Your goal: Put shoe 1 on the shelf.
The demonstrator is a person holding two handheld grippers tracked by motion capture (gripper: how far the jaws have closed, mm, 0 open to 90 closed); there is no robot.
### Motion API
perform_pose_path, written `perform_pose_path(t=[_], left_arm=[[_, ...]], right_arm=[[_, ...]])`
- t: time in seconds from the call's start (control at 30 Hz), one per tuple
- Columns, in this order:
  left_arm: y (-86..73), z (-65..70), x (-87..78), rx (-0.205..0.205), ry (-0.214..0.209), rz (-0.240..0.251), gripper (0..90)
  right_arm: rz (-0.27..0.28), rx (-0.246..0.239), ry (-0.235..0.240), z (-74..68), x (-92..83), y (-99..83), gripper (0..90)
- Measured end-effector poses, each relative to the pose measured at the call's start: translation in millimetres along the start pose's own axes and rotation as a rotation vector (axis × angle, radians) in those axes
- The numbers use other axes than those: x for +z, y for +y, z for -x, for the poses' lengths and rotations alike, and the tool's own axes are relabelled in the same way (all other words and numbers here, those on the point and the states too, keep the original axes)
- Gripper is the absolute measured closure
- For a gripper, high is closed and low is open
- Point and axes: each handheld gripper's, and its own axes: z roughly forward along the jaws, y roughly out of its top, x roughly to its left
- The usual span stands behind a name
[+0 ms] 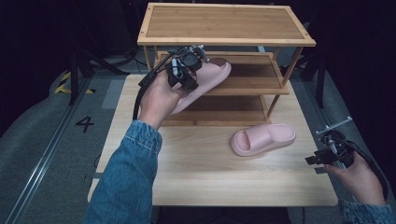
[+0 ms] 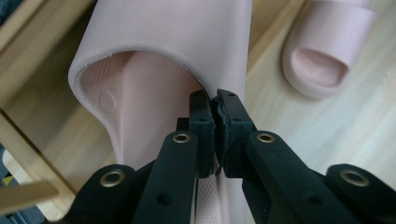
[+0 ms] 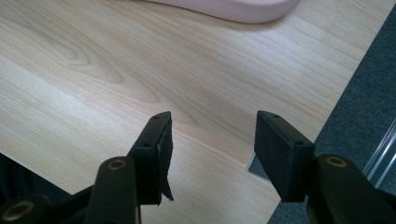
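Gripping a pale pink slipper (image 1: 205, 79) by the edge of its strap, my left gripper (image 1: 183, 70) is clamped tight, holding it tilted at the wooden rack's (image 1: 224, 42) middle shelf. Its smooth, chunky twin (image 1: 264, 138) lies flat on the table (image 1: 196, 177). Further right, my right gripper (image 1: 322, 157) hangs empty, jaws parted, near the table's edge.

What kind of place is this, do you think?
Probably a lab or studio set up for recording: a wooden table and shoe rack stand on grey floor carrying yellow-black tape and a painted number 4, dark all around.
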Motion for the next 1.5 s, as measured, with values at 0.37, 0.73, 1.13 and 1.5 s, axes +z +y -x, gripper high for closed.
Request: perform_pose_path(t=[0.37,0.73,1.13,1.5], left_arm=[[15.3,-6.6,20.0,-0.029,0.058,0.022,85.5],[19.9,-0.4,37.2,-0.013,0.088,0.023,85.4],[13.2,6.0,25.4,-0.026,0.094,0.076,71.1],[-41.8,-8.8,-9.0,-0.092,0.061,0.118,78.3]], right_arm=[[0.019,0.002,0.013,1.3,-1.5,0.1,47.7],[0.01,-0.006,0.012,-2.7,0.6,1.8,47.5],[0.005,-0.011,0.01,-3.8,2.3,2.3,46.6],[0.016,-0.028,0.003,-7.0,2.2,9.0,47.5]])
